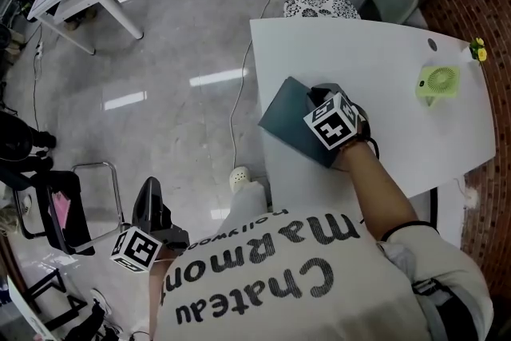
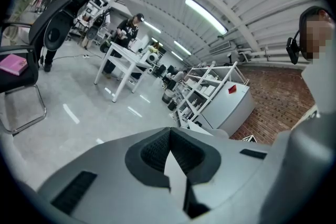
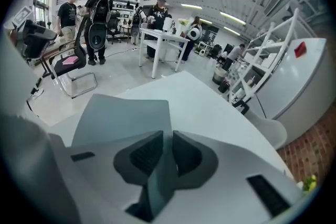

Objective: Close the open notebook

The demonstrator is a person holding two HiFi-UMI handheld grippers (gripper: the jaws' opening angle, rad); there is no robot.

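A dark teal notebook (image 1: 289, 117) lies flat near the left edge of the white table (image 1: 383, 68), its cover down. My right gripper (image 1: 318, 101) points steeply down at the notebook's right side, its marker cube above it. In the right gripper view the jaws of the right gripper (image 3: 168, 136) stand a narrow gap apart, and the notebook's cover (image 3: 123, 118) shows through the gap and beyond it; the pads do not seem to press on it. My left gripper (image 1: 150, 189) hangs off the table over the floor; in its own view the left gripper (image 2: 169, 134) has its pads meeting at the tip, with nothing between them.
A small green fan (image 1: 437, 81) and a yellow item (image 1: 478, 50) sit at the table's far right. A floral-cushioned chair (image 1: 322, 2) stands behind the table, a black chair (image 1: 56, 208) at the left. Several people stand by a white desk (image 3: 160, 36) farther off.
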